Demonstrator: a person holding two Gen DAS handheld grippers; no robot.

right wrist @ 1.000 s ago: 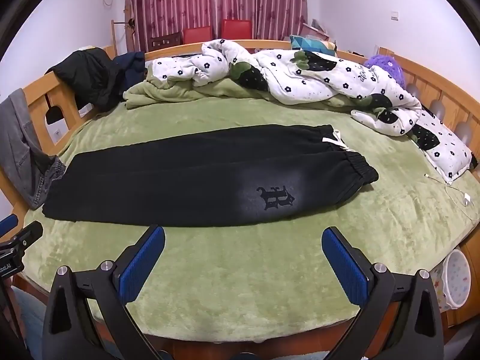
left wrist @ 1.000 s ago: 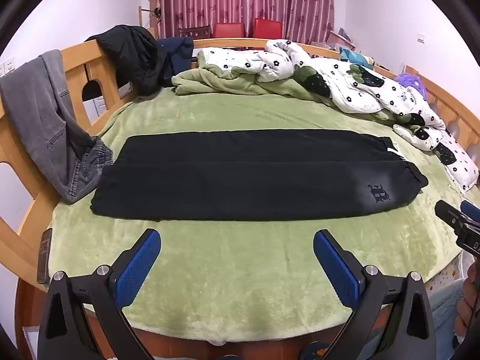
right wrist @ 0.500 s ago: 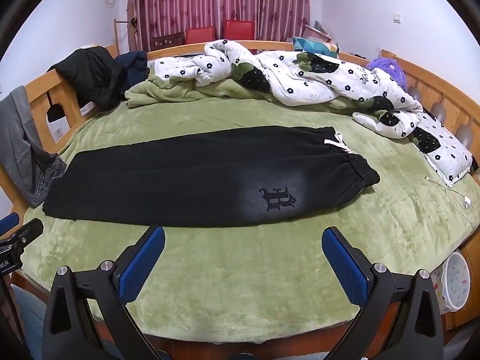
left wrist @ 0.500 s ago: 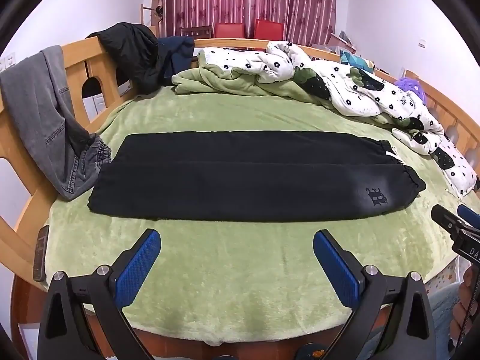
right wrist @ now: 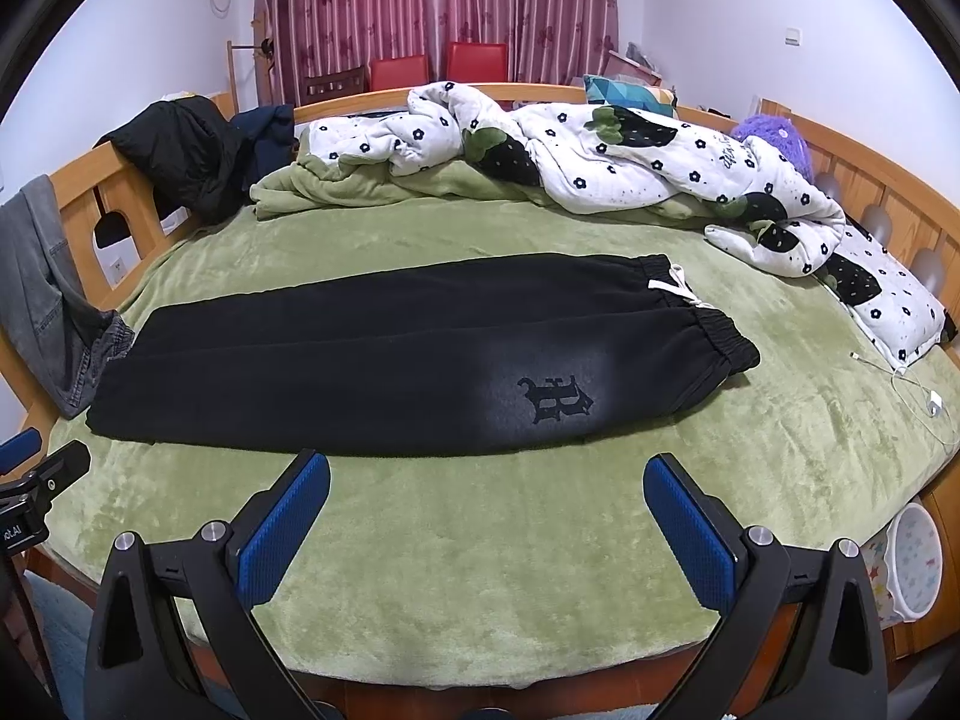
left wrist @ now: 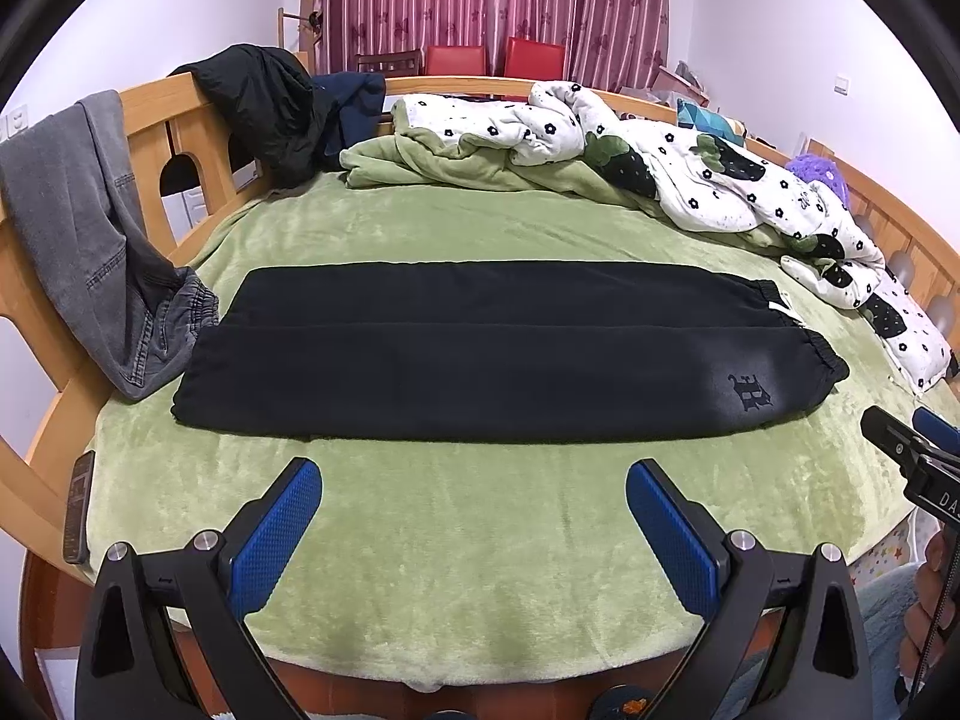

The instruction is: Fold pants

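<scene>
The black pants (left wrist: 492, 354) are laid flat across the middle of the green blanket (left wrist: 480, 540) that covers the bed, with one leg folded over the other so that a long strip is formed. The elastic waistband and a white drawstring (right wrist: 678, 288) are seen at the right end, the leg hems at the left end, and a dark letter emblem (right wrist: 555, 399) is printed near the waistband. The left gripper (left wrist: 474, 516) is held above the near edge of the blanket, its jaws spread wide with nothing between them, well short of the pants. The right gripper (right wrist: 486, 510) is held likewise, jaws spread wide and empty, just short of the near edge of the pants below the emblem. A crumpled white flowered quilt (right wrist: 600, 162) is piled along the far side of the bed. Grey jeans (left wrist: 90, 240) and a black jacket (left wrist: 264, 102) are draped over the wooden bed rail (left wrist: 156, 96) at the left
</scene>
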